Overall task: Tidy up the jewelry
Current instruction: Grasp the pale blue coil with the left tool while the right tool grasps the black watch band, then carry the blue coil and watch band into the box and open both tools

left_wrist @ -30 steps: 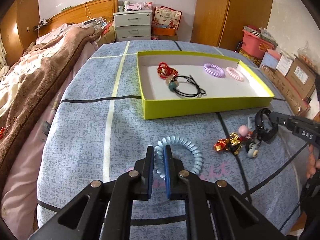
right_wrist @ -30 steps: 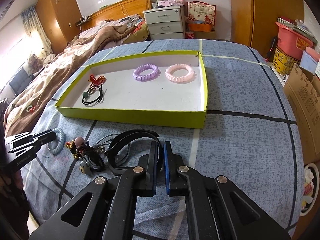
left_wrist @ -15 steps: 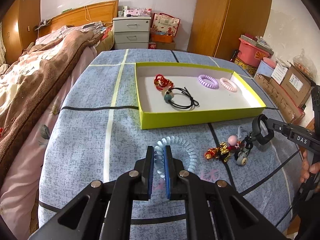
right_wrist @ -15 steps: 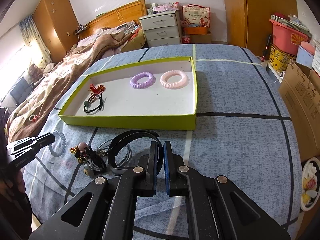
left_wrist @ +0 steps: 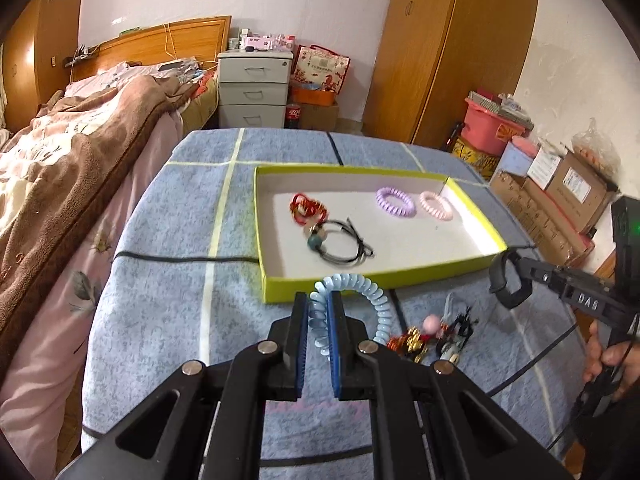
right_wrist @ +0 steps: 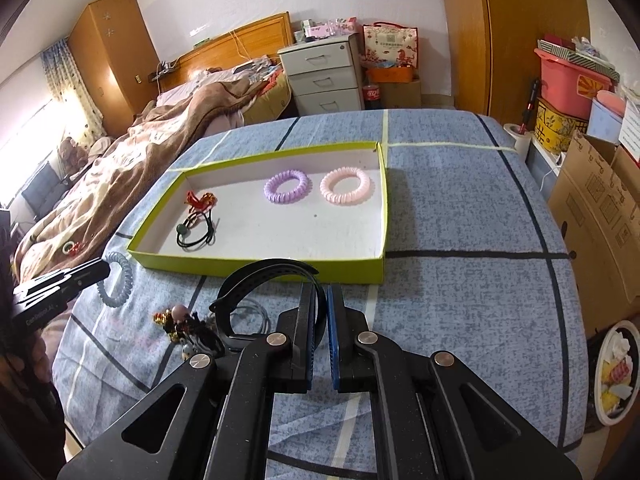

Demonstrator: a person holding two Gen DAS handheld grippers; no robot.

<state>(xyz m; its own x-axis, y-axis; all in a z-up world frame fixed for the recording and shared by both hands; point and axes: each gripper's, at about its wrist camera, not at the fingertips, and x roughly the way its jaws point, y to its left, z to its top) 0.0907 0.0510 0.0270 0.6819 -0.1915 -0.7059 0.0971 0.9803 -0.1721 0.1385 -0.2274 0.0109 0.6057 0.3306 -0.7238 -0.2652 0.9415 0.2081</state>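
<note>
Landmark: yellow-green tray (left_wrist: pixel 360 280), shallow and white inside, lying on the blue checked bedspread (left_wrist: pixel 168 240); every place below is given from it

Left gripper (left_wrist: pixel 319 320): clenched on the pale blue spiral hair tie (left_wrist: pixel 372 292), one side of the coil pinched between the blue pads and the rest arching free to the right; the coil hangs clear of the cloth just before the tray's near wall, lifted, I judge, so it can pass over that wall

Right gripper (right_wrist: pixel 321 308): clamped on the black wristband (right_wrist: pixel 260 276), gripped at one end so the open loop stands out to the left; it hovers before the tray's near right corner

In the tray: purple spiral tie (right_wrist: pixel 286 186) and pink spiral tie (right_wrist: pixel 346 185) side by side toward the far right, like beside like; red knotted cord (right_wrist: pixel 200 201) and black elastic with a bead (right_wrist: pixel 196 232) at the left end

Outside the tray: cluster of small charms (left_wrist: pixel 432 336) on the cloth, near the front wall, between the two grippers; not yet sorted

Likely spot for the blue tie: beside the other two spirals; a judgement only
</note>
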